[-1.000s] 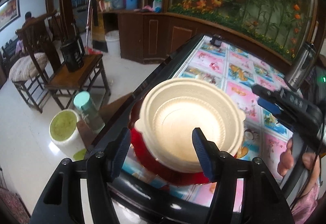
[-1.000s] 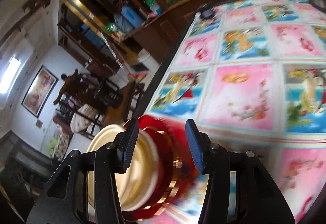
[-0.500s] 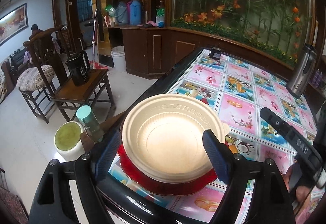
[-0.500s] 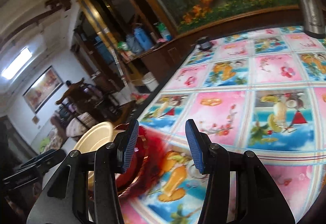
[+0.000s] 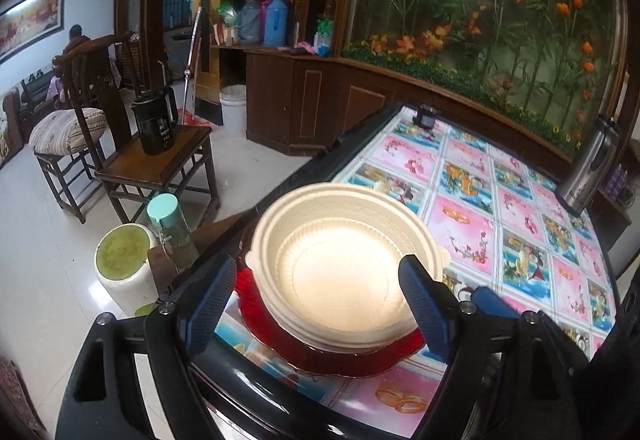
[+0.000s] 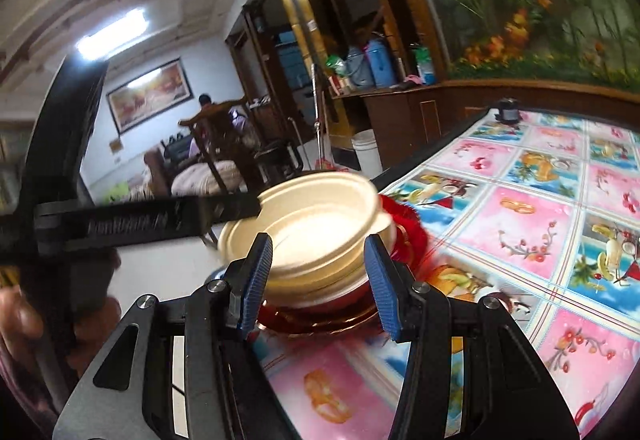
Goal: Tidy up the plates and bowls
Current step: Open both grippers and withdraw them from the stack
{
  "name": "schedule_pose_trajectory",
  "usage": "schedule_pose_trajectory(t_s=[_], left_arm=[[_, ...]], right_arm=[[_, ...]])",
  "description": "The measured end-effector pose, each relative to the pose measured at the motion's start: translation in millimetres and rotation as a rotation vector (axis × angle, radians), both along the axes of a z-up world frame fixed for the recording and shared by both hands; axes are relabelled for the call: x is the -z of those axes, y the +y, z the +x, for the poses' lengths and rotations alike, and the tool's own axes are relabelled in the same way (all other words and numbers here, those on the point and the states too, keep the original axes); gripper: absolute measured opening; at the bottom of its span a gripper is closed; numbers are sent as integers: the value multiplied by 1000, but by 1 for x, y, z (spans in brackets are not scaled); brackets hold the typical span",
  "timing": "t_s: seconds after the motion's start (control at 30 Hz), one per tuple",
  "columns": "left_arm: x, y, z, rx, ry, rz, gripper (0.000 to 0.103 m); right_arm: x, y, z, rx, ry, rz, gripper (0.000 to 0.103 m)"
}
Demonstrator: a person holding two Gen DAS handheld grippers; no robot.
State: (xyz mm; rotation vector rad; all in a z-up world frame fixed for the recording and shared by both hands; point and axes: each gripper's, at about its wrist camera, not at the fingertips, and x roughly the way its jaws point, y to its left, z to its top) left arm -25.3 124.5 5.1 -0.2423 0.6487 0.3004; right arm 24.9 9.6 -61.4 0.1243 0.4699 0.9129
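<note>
The cream bowls (image 5: 340, 272) sit nested on the red plate (image 5: 332, 356) at the bench (image 5: 472, 224) edge, dead ahead between the left tool (image 5: 316, 304)'s just-spread, empty jaws, the right tool (image 6: 318, 280) half-spread, empty, just behind.

A table (image 5: 472, 224) covered in a pink and blue fruit-print cloth. A red plate (image 5: 344, 358) lies at its near left corner. A steel flask (image 5: 588, 167) stands far right; a small dark object (image 5: 427, 118) sits at the far edge.
</note>
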Motion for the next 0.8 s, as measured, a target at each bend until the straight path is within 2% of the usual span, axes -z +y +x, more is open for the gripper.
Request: schedule_pose_trajectory(t_s=[0.23, 0.37, 0.53, 0.63, 0.8], left_arm=[[-2, 4, -7, -18, -37, 28, 84], [2, 9, -5, -3, -19, -32, 84], [2, 9, -7, -12, -28, -14, 84], [-1, 8, -10, -18, -45, 11, 84], [3, 12, -5, -16, -19, -14, 84]], right_arm=[[-3, 10, -8, 3, -14, -17, 48], [-5, 12, -11, 0, -13, -20, 48], [-7, 16, -11, 3, -16, -23, 48], [-6, 16, -7, 12, 4, -18, 48], [-3, 13, 2, 33, 47, -4, 48]])
